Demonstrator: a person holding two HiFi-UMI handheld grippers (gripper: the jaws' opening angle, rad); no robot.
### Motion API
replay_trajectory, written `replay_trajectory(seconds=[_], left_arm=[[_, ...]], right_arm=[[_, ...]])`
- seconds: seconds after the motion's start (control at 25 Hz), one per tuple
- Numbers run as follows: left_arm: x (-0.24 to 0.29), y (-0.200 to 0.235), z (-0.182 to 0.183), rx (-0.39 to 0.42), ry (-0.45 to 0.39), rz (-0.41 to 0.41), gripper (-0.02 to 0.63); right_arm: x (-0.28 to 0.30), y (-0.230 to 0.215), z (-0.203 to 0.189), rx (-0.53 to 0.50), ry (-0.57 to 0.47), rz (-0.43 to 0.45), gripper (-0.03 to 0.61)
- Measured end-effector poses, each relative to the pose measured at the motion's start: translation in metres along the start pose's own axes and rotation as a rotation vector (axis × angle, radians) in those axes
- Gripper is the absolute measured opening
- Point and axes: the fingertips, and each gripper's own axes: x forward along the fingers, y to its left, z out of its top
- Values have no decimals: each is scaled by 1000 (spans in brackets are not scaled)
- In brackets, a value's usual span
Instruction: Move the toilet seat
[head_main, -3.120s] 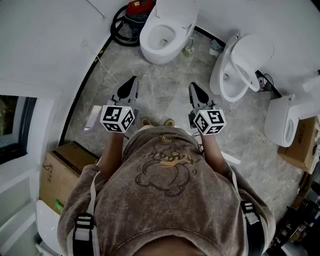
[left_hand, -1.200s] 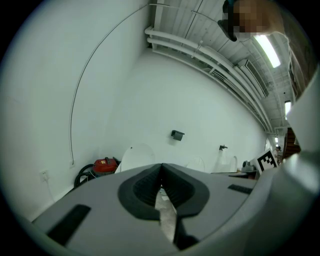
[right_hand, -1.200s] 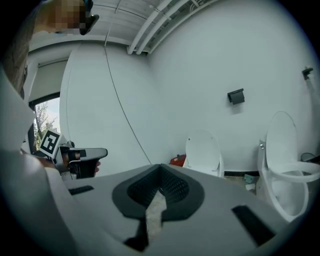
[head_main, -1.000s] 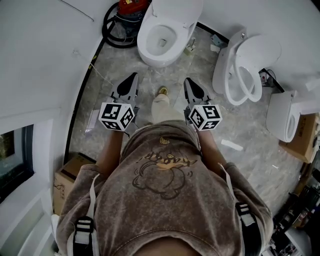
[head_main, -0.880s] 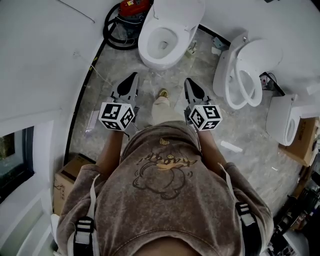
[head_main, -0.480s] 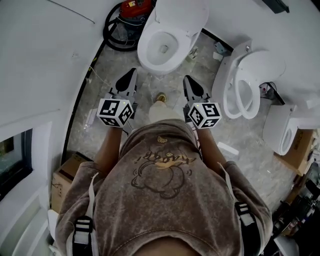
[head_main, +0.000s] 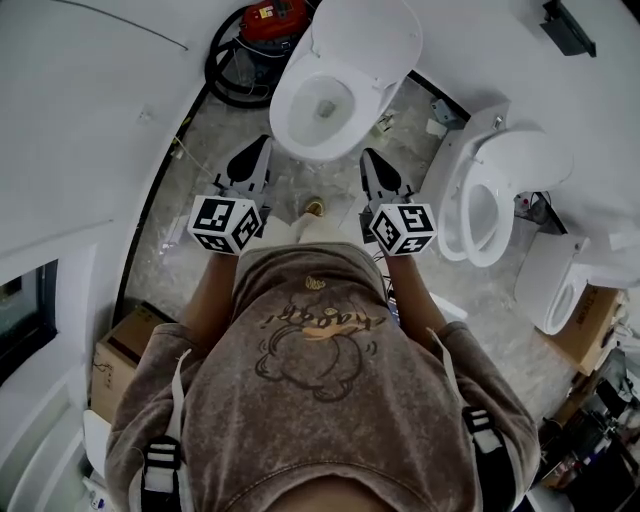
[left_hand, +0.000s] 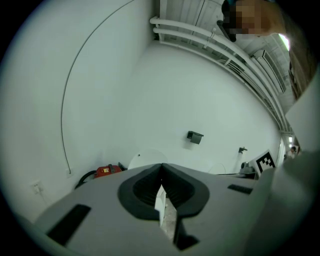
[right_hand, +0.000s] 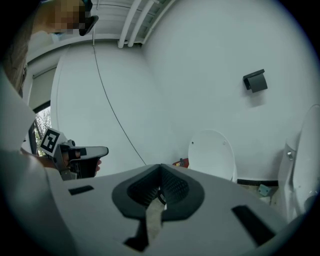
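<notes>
Jaws fully together and empty on both left gripper (head_main: 262, 147) and right gripper (head_main: 367, 157). The seat (head_main: 287, 100), apparently down on bowl (head_main: 322, 106), lies at 12 o'clock between them, long axis toward 1, neither hand nearer; lid (head_main: 372, 40) up.

Subject: one white toilet (head_main: 292, 122), top centre of my head view, standing on grey marbled floor against the white wall. Its oval lid (head_main: 375, 38) is raised and leans back toward the wall, leaving the bowl open. In my right gripper view the lid (right_hand: 212, 152) stands upright, with two small dots near its top edge. I cannot tell a separate seat ring from the bowl's rim.
</notes>
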Motion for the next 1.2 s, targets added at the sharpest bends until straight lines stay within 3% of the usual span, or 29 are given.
replay_trajectory(seconds=[0.48, 0.92, 1.2], left_arm=[[35, 28, -2, 3, 31, -31, 9], [73, 55, -24, 23, 139, -146, 9], [104, 68, -51, 38, 189, -216, 8]], right_arm=[[32, -9, -6, 21, 43, -20, -2], [69, -12, -19, 38, 49, -110, -2], [92, -24, -49, 75, 67, -168, -2]])
